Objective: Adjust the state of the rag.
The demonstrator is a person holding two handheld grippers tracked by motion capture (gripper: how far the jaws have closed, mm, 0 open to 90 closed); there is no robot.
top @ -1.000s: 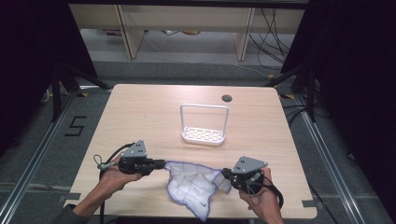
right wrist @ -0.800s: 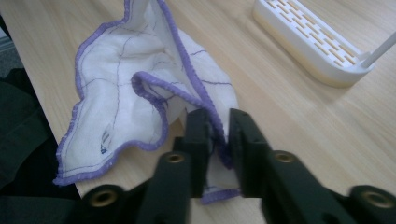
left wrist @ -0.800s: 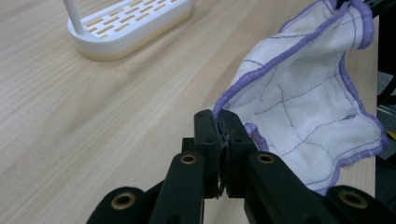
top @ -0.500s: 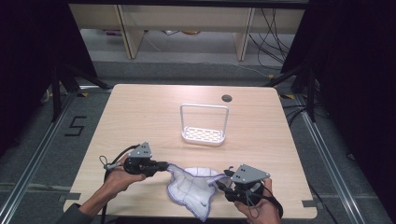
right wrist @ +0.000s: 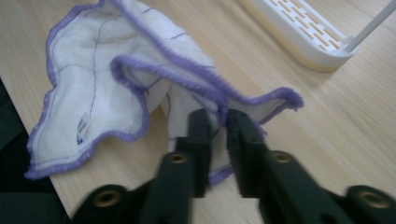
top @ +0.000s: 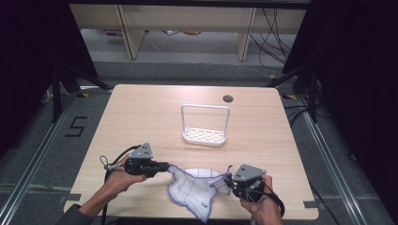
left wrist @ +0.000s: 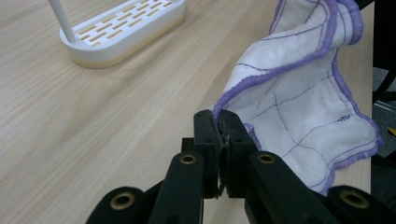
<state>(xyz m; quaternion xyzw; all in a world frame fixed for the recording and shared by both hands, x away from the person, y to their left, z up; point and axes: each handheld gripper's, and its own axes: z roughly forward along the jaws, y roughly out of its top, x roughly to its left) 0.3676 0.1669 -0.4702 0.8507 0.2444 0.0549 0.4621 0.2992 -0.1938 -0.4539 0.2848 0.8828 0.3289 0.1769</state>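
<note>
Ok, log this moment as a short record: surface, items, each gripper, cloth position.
surface: light wooden table
cloth: white square cloth with purple stitched edge, crumpled, one corner hanging past the table's near edge
rack: white slotted plastic rack with a tall wire loop handle, standing apart from the cloth, farther back
left gripper: shut on the cloth's edge
right gripper: jaws have just closed again, shut on a purple-edged fold of the cloth
cloth position: strung between both grippers at the near edge
</note>
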